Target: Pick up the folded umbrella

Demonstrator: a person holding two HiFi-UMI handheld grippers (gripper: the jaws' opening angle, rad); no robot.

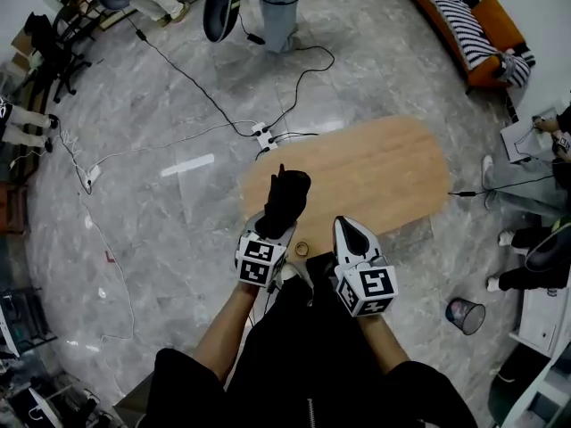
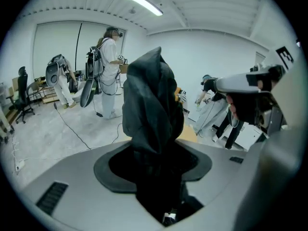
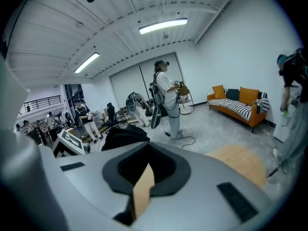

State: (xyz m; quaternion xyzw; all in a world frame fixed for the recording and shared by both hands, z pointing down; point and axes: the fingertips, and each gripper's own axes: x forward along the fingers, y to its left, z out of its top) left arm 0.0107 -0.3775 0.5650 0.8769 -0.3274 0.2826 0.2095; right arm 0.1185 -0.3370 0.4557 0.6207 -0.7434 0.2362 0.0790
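Observation:
The folded black umbrella [image 1: 285, 199] sticks up out of my left gripper [image 1: 275, 226], held above the near edge of the oval wooden table [image 1: 384, 172]. In the left gripper view the jaws are shut on the umbrella [image 2: 151, 124], and its loose fabric rises in front of the camera, with my left gripper [image 2: 155, 177] closed round its lower part. My right gripper [image 1: 348, 230] hangs just to the right, apart from the umbrella. In the right gripper view my right gripper [image 3: 143, 177] stands open by a narrow gap with nothing in it, and the umbrella [image 3: 122, 136] shows at the left.
A small ring [image 1: 302, 249] lies on the table's near edge. Cables and a power strip [image 1: 261, 135] run over the marble floor beyond the table. A wire bin [image 1: 465, 315] stands at the right and an orange sofa [image 1: 464, 25] at the back. A person [image 1: 526, 172] sits at the right.

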